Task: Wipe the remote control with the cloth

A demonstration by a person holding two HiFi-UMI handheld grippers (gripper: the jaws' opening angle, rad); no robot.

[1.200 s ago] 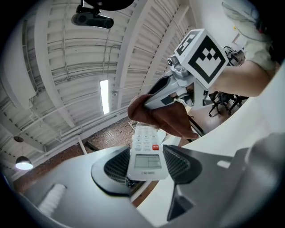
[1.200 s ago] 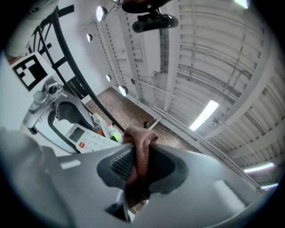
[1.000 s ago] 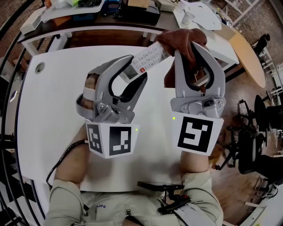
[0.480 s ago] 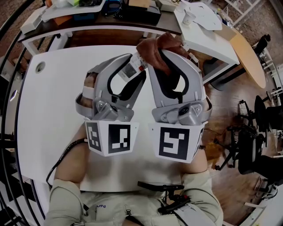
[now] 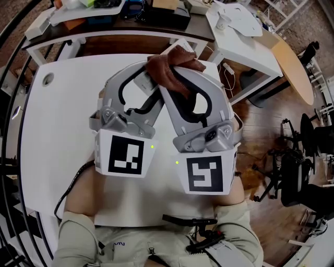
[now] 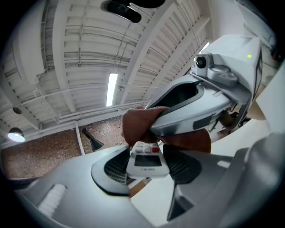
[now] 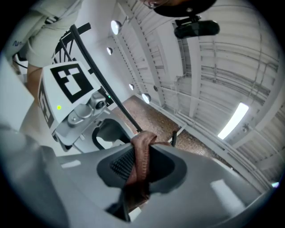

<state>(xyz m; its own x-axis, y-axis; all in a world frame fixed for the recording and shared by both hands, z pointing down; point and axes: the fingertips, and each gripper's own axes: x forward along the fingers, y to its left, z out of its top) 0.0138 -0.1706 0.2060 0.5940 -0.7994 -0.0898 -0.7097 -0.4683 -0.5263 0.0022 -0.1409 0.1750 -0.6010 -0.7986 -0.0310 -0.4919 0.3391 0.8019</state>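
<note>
The white remote control (image 6: 147, 161) lies gripped between the pads of my left gripper (image 6: 147, 168), its button face towards that camera. In the head view the left gripper (image 5: 145, 74) is held above the white table (image 5: 57, 130), and only the remote's far tip (image 5: 179, 45) and a strip (image 5: 141, 79) show. The brown cloth (image 5: 169, 67) is bunched over the remote right beside the left jaws. My right gripper (image 5: 175, 73) is shut on the cloth (image 7: 140, 162), which hangs down between its pads. From the left gripper view the cloth (image 6: 139, 127) covers the remote's upper buttons.
A second white table (image 5: 245, 31) with papers stands at the back right, with a round wooden tabletop (image 5: 292, 62) beyond it. A cluttered desk (image 5: 104, 15) runs along the back. A black office chair (image 5: 302, 177) stands on the wooden floor to the right.
The right gripper has dragged the cloth left and nearer along the remote, from its far end to beside the left jaws. The left gripper has rolled a little and stayed in place.
</note>
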